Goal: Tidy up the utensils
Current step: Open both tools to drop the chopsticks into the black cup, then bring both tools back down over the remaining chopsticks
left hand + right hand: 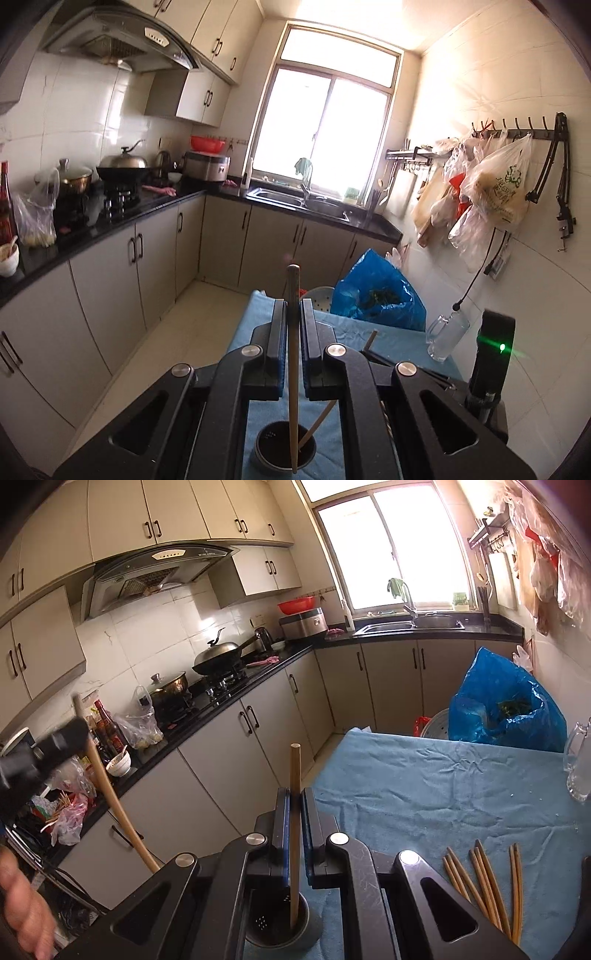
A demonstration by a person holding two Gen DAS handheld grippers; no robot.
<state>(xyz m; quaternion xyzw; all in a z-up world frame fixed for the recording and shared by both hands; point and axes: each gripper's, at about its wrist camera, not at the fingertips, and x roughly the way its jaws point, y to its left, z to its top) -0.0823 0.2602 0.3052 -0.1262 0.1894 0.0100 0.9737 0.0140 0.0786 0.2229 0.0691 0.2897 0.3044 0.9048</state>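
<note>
Above the dark holder cup [277, 923] on the blue-clothed counter [424, 794], both grippers' fingers [282, 819] clamp one chopstick [294, 812] each, upright for dropping in.

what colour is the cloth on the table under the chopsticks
Light blue, plain and wrinkled; the cloth shows best in the right wrist view.
</note>
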